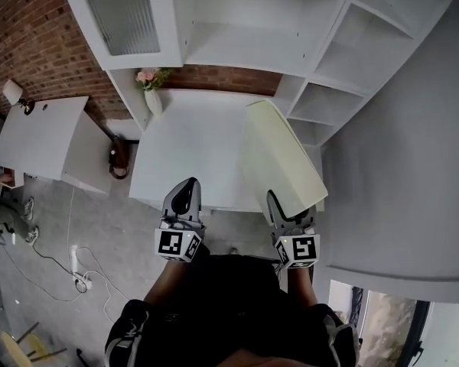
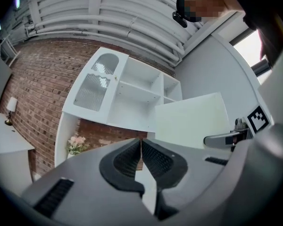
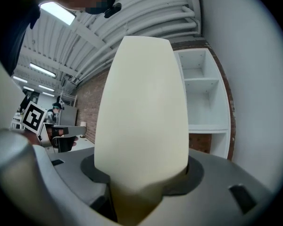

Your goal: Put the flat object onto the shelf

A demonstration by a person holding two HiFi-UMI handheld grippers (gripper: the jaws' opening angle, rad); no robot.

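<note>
Person (image 1: 229, 319), head view: dark clothing fills the bottom edge, with one arm out to each tool.
Left tool (image 1: 187, 193), head view: held over the near edge of the white counter (image 1: 191, 144). Jaws look closed.
Right tool (image 1: 274, 203), head view: fastened on the near end of the flat object (image 1: 279, 151).
Flat object, head view: cream panel, tilted up on its edge over the right side of the counter. Its far end points toward the shelf unit (image 1: 237, 21). It rests on no shelf.
Shelf unit, head view: white with open compartments, behind the counter. A ribbed-glass door (image 1: 126, 17) is at its left.
Vase of flowers (image 1: 151, 86), head view: at the back left corner of the counter, against the brick wall (image 1: 30, 29).
Left tool, left gripper view: ribbed pads are brought together at the tips, with nothing between them.
Flat object, left gripper view: to the right, in front of the shelf unit, with the right tool on its lower edge.
Right tool, right gripper view: jaws part-way open and pressed on both faces of the flat object.
Flat object, right gripper view: rises from the jaws and fills the centre. The shelf unit's compartments are beyond it to the right.
</note>
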